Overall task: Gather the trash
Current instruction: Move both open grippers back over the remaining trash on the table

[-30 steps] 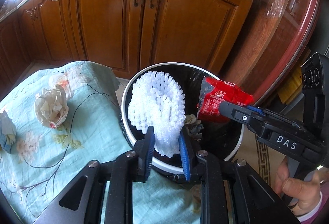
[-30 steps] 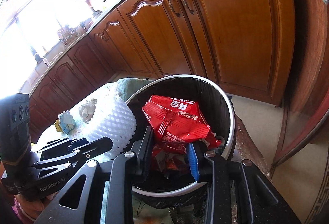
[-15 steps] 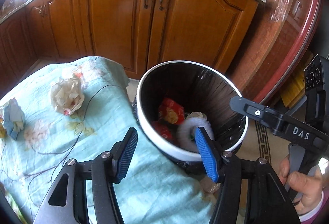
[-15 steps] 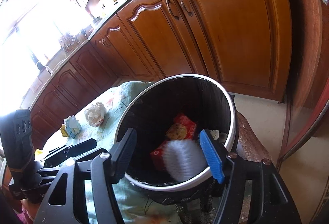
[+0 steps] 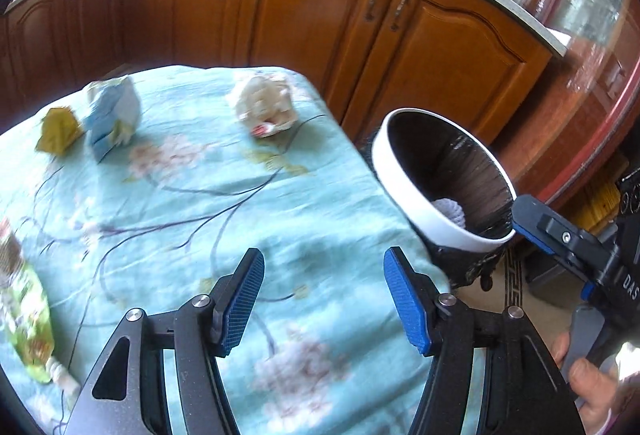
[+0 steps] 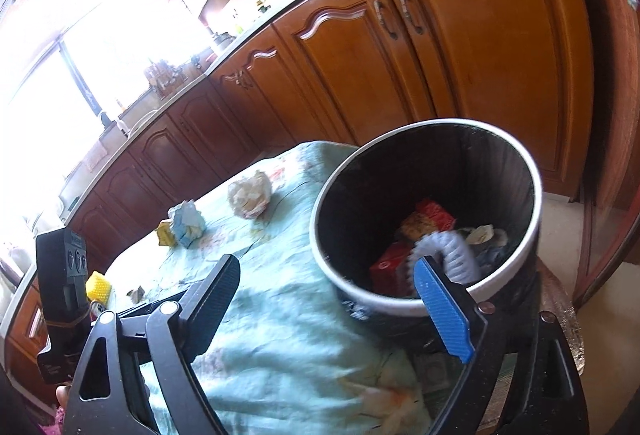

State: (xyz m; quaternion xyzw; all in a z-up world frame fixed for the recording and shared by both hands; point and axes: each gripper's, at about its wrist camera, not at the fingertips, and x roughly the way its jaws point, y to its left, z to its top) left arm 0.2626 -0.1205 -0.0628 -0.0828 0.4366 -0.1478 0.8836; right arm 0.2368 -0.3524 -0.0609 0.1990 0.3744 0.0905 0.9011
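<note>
**A:** so the trash still out is all on the tablecloth (image 5: 280, 203): a crumpled paper wad (image 5: 264, 107) nearest the bin (image 6: 360, 295), then a blue-white carton (image 5: 114, 115) touching a small yellow box (image 5: 58, 129), and a green wrapper (image 5: 28, 327) way off at the left edge. Right cam also shows a yellow thing (image 6: 98, 286) near the far gripper, too small to tell what.

**B:** and the grippers?

**A:** left gripper (image 5: 322, 303) is spread wide, nothing in it, hanging over the cloth. Right gripper (image 6: 340, 299) also spread and empty, sitting at the bin's near rim.

**B:** what's in the bin?

**A:** black liner, and at the bottom a white foam net (image 6: 448, 255), red packets (image 6: 390, 269), something orange-ish and a crumpled scrap. Plenty of room left I'd say.

**B:** what could go sideways?

**A:** my guess, the bin. It stands right against the table edge, and the right gripper is just beside the rim, so a careless swing could knock it. Also the cloth is loose and wrinkled; closing low on the wad could pinch fabric and drag everything. And the wad looks light and springy, so a shallow pinch might let it pop out before it's over the bin. Left view is blurry too, so aim matters.
</note>
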